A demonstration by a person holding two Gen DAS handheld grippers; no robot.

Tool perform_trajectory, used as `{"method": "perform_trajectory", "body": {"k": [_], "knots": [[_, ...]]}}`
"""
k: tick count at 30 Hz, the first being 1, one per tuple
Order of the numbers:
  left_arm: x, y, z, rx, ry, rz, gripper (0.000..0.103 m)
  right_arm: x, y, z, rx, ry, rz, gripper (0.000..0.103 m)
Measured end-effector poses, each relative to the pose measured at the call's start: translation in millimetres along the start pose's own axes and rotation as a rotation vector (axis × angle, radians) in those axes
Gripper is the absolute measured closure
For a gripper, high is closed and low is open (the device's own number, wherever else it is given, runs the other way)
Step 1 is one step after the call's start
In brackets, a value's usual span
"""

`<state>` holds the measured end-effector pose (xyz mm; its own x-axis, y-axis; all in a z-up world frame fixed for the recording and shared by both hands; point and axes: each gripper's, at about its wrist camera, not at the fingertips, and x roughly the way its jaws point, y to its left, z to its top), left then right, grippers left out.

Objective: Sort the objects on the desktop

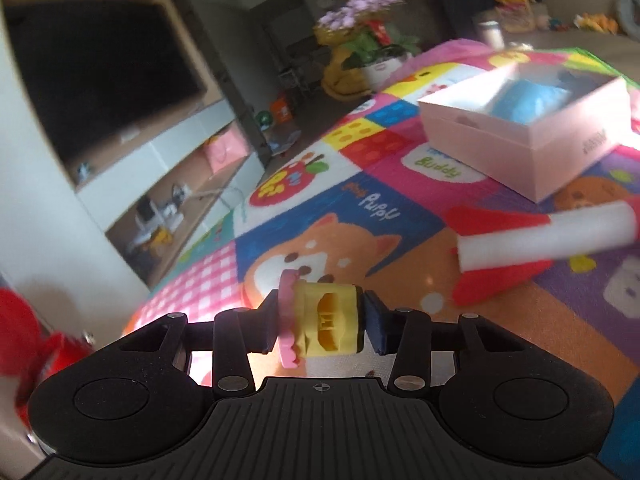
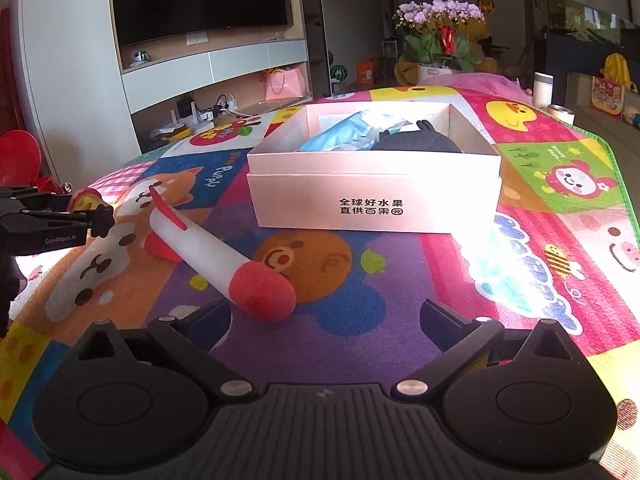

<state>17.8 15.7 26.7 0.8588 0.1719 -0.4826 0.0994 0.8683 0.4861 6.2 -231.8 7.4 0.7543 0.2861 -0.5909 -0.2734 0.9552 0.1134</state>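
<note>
- Left wrist view: the left gripper is clenched on a small yellow toy piece with a pink scalloped rim. The fingers press its two flat ends, likely because those faces give the steadiest hold for carrying it.
- The pink box sits open at about 1 o'clock from the held piece, well apart. Blue items already lie in it, so it looks like the sorting target.
- The foam rocket lies on its side on the play mat at 2 o'clock, between gripper and box, not yet sorted.
- Right wrist view: the right gripper is released, its fingers spread wide with nothing between them, probably readied for a thick object.
- The foam rocket lies with its red nose just ahead at 11 o'clock, the likeliest next pick.
- The pink box stands at 12 o'clock, holding blue packets and a dark item.
- The left gripper shows at 9 o'clock, carrying its piece above the bench.
</note>
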Motion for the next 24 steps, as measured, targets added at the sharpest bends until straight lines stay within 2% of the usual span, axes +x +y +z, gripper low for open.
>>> {"method": "perform_trajectory", "body": {"k": [1, 3, 8, 9, 12, 14, 15, 17, 20, 24], "knots": [[-5.1, -8.7, 1.1, 0.075, -0.01, -0.007, 0.056, -0.2, -1.3, -0.3, 0.008, -0.001, 0.004, 0.002], [-11.0, -21.7, 1.8, 0.152, -0.008, -0.032, 0.055, -1.6, -3.4, -0.7, 0.024, -0.007, 0.009, 0.001], [-16.8, -40.7, 1.7, 0.151, -0.019, -0.124, 0.047, -2.4, -5.0, -1.4, 0.036, -0.012, 0.013, 0.0], [-18.1, -42.4, 2.2, 0.143, -0.026, -0.141, 0.041, -2.4, -5.0, -1.4, 0.035, -0.011, 0.014, 0.0], [-25.5, -43.6, 4.9, 0.093, -0.051, -0.236, 0.022, -1.0, -4.8, -1.1, 0.035, -0.002, 0.014, 0.0], [-32.8, -43.7, 5.2, 0.057, -0.067, -0.307, 0.018, -0.1, -4.9, -0.9, 0.038, 0.004, 0.012, 0.0], [-36.4, -43.1, 4.7, 0.035, -0.077, -0.331, 0.012, 0.3, -5.0, -0.8, 0.039, 0.005, 0.012, 0.0], [-43.9, -39.5, 2.9, -0.017, -0.101, -0.336, 0.006, 0.9, -4.9, -1.0, 0.041, 0.01, 0.01, 0.0], [-47.5, -29.2, -1.1, -0.122, -0.102, -0.296, 0.003, 2.3, -4.6, -0.9, 0.042, 0.019, 0.007, 0.0], [-26.5, -15.5, -8.5, -0.304, 0.003, -0.318, 0.003, 4.5, -3.4, -0.6, 0.037, 0.036, 0.007, 0.0]]}}
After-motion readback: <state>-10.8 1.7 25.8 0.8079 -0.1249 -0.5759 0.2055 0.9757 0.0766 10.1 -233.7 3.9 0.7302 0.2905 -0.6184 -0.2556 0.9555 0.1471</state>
